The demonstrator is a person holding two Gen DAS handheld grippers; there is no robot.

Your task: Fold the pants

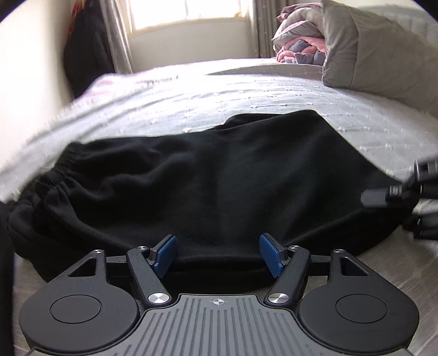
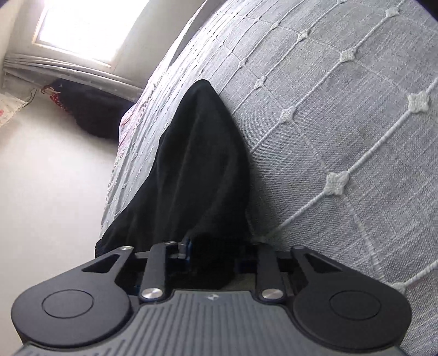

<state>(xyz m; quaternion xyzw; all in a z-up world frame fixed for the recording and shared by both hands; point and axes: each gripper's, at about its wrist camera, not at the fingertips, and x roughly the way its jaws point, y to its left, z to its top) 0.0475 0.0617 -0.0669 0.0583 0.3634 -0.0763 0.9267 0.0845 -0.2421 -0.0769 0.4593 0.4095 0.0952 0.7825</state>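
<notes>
Grey quilted bed (image 1: 246, 90); black pants (image 1: 205, 178) lengthwise across left gripper (image 1: 218, 256), gaping, hem between pads ungripped; right gripper (image 2: 212, 257) clamped on far end.

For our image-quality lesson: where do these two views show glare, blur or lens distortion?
Left wrist view: window blown out, bedspread edge smeared, bed bowed by fisheye. Right wrist view: window overexposed, black pants lose fold detail in shadow.

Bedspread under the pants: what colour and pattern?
Light grey bedspread, stitched diamond grid with small flower-like knots; clearest in the right wrist view.
</notes>
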